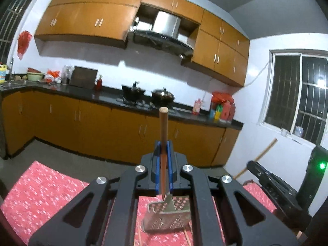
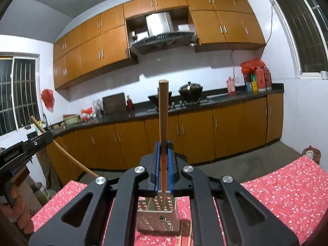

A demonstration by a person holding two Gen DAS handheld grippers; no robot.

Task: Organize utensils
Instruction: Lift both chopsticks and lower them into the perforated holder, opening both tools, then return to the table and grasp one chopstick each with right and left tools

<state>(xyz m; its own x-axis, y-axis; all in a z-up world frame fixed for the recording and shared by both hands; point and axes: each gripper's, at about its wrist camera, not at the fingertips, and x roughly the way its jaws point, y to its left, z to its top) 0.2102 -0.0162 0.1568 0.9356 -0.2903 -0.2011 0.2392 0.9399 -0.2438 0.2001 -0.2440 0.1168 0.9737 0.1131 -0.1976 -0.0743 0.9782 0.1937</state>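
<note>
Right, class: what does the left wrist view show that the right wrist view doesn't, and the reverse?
Left wrist only: the left gripper shut on a chopstick, and a green light.
Right wrist only: the right gripper shut on its chopstick, and a hand.
Both: the perforated metal holder on the red tablecloth.
</note>
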